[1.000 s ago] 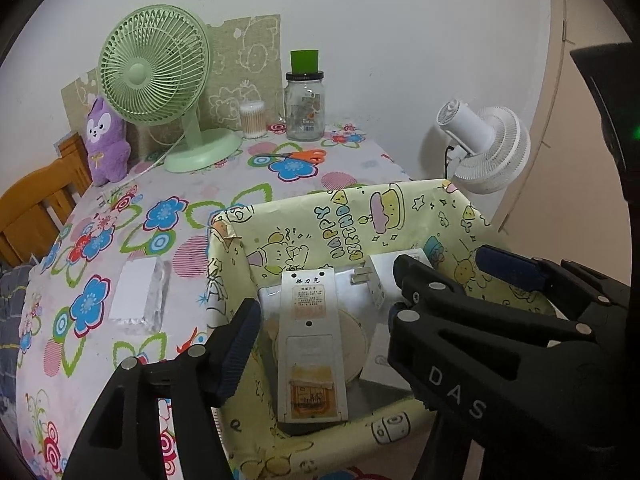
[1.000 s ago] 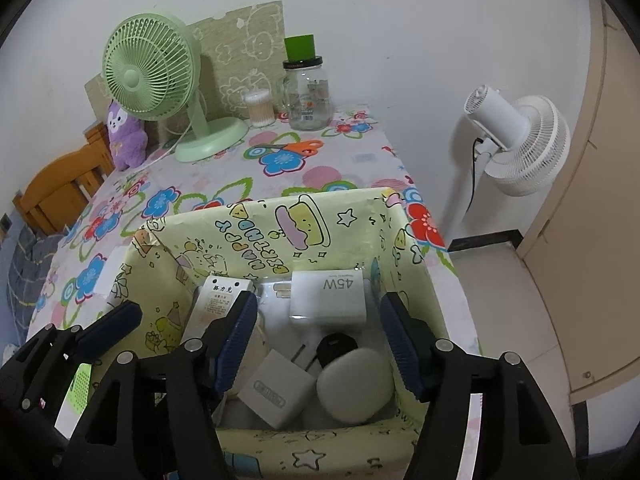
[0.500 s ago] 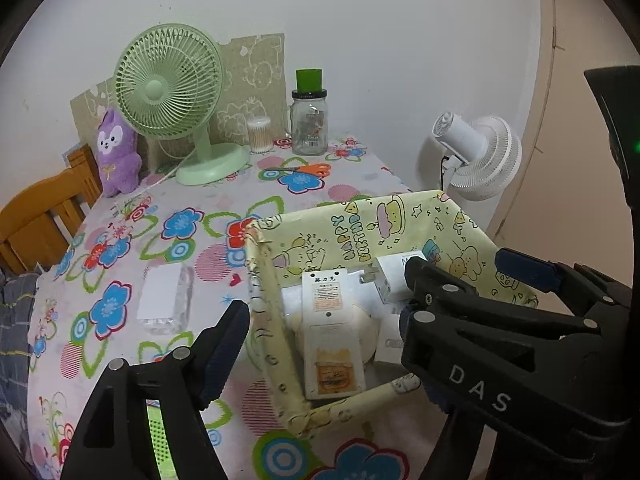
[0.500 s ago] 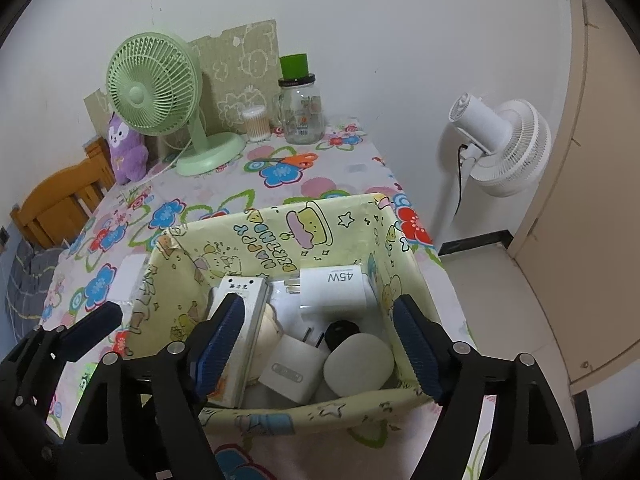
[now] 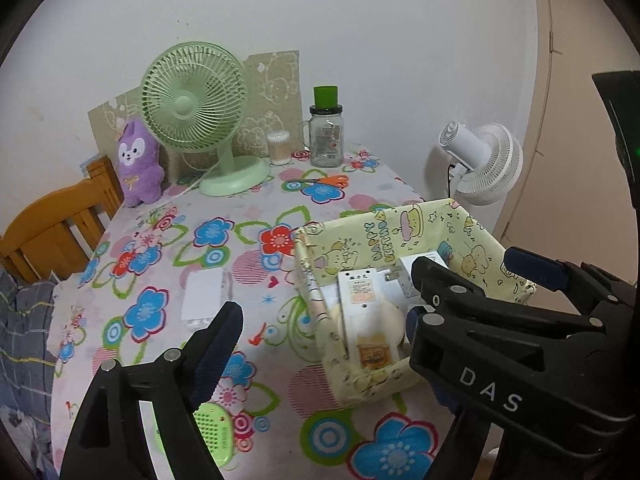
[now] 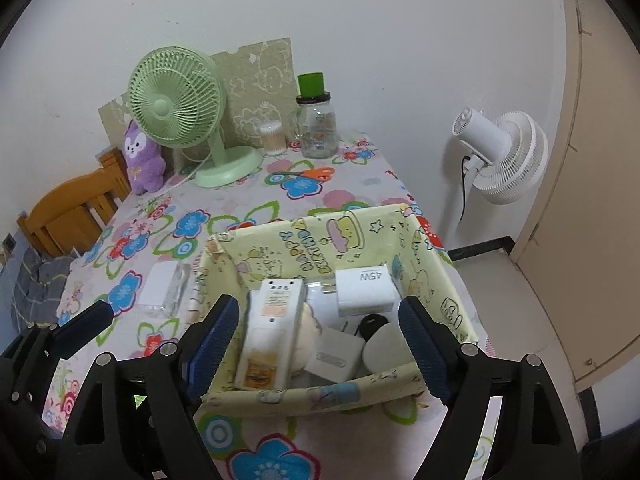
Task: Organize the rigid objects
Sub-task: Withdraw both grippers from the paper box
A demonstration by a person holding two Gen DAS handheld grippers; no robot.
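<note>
We hold both pairs of tongs above the near edge of the worktop [image 6: 248, 196], which is covered with a flowered cloth. The left tongs [image 5: 320, 344] and the right tongs [image 6: 320, 332] have just been opening; their jaws stand apart and nothing is gripped between them. Below the right tongs sits the yellow cartoon-print box [image 6: 280, 394], open at the top. Inside it we see a long white remote control [image 6: 272, 332] lying lengthwise along the left side, a white charger marked 45W [image 6: 364, 292] toward the far wall, a smaller white plug adapter [image 6: 336, 356] near the front wall and a grey rounded object [image 6: 386, 350] just beside it. Outside the box, to its left on the cloth, lies a white box in a clear case [image 5: 202, 296], and a green perforated gadget [image 5: 212, 430] lies near the front edge. At the far end stand a green desk fan [image 5: 196, 100], a purple plush toy [image 5: 138, 160] and a glass jar [image 5: 326, 138].
</note>
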